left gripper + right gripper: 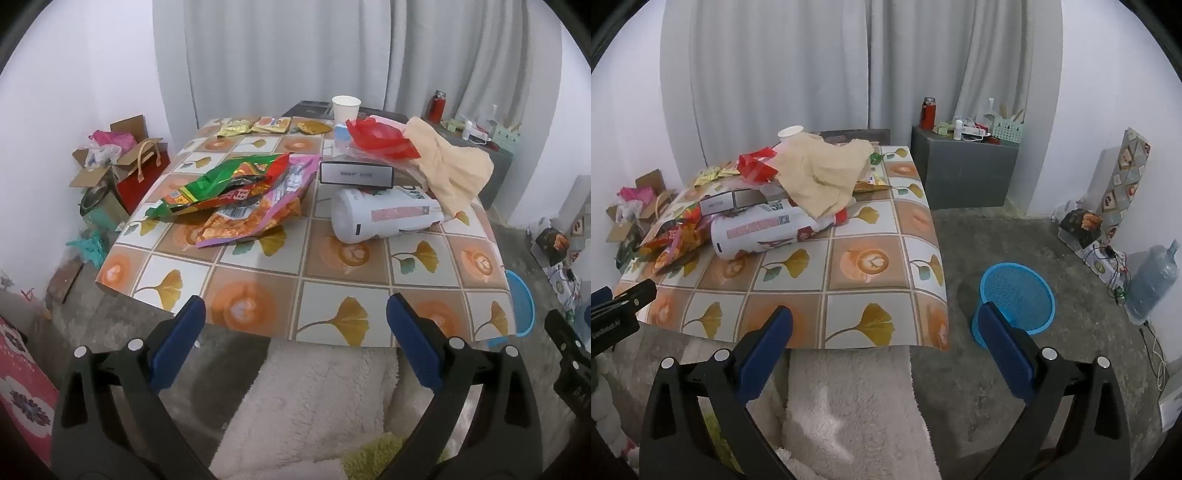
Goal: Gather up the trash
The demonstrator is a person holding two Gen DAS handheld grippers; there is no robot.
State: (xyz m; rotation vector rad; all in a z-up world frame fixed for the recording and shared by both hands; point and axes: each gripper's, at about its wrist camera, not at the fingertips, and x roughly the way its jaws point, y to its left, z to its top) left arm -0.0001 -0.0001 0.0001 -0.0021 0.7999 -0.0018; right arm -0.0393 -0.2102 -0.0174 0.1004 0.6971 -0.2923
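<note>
We hold the left gripper point(295, 317) at the bottom of its view, jaws wide apart and holding nothing, short of the table point(266, 266). The right gripper point(882, 325) is likewise spread and bare. Snack wrappers point(236, 195) lie centre-left in the left view, a white canister point(384, 218) on its side just right of them. The blue wastebasket point(1015, 295) stands on the floor, right of centre in the right view.

The tiled tabletop point(798, 295) showed orange cups and yellow ginkgo leaves. A crumpled green-and-red foil snack bag point(229, 181) lay there; the mesh plastic wastebasket point(1017, 295) was blue.
</note>
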